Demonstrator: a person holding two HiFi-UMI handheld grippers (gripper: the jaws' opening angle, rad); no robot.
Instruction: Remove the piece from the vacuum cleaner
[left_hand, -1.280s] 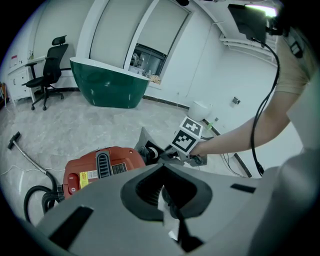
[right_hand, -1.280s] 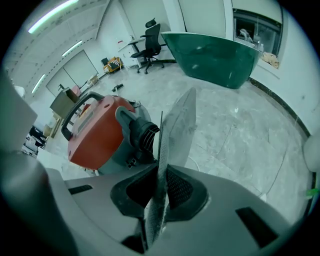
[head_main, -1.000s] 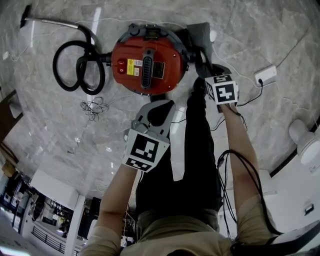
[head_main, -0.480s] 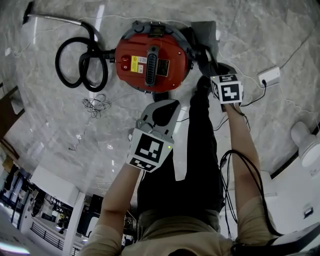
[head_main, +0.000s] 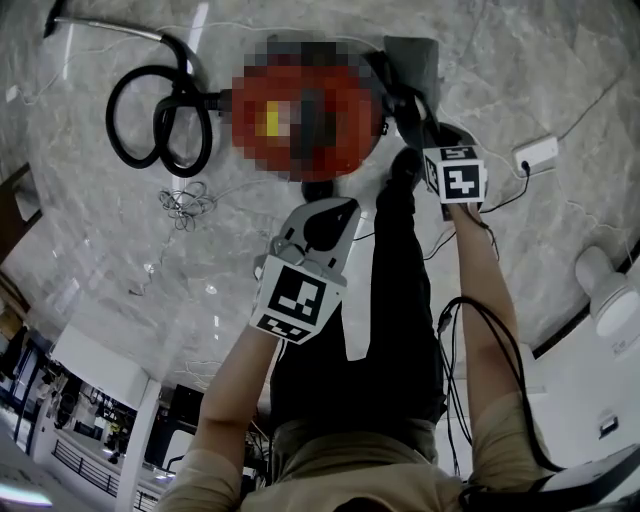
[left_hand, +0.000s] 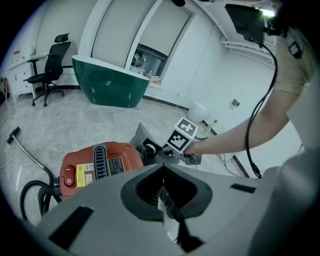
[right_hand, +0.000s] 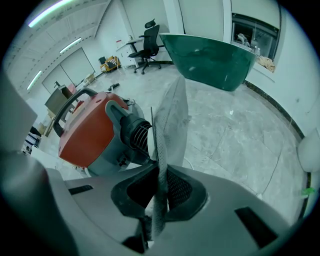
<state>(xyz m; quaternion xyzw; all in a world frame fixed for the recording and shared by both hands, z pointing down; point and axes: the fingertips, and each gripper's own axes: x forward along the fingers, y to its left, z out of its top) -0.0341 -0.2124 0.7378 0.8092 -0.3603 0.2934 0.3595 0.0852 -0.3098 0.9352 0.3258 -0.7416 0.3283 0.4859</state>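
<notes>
One grey fabric piece (right_hand: 170, 117) stands upright just right of the red vacuum cleaner (right_hand: 85, 132) on the marble floor (right_hand: 235, 130). The right hand-held gripper (right_hand: 160, 174), jaws just closing tighter, grasps its near edge. The left hand-held gripper (left_hand: 163, 170) is clenched, empty, on the near side.

- vacuum cleaner (right_hand: 85, 132): round red top, grey base, black carry handle; stands upright on the marble floor (head_main: 520, 90).
- Its black hose (head_main: 160, 120) lies coiled in loops on the floor, to the left of the body in the head view.
- piece (right_hand: 169, 120): thin flat grey sheet with a dotted mesh texture; stands upright just beside the black ribbed port (right_hand: 134, 134) on the vacuum's side, lower edge pinched in the right claw (right_hand: 159, 187).
</notes>
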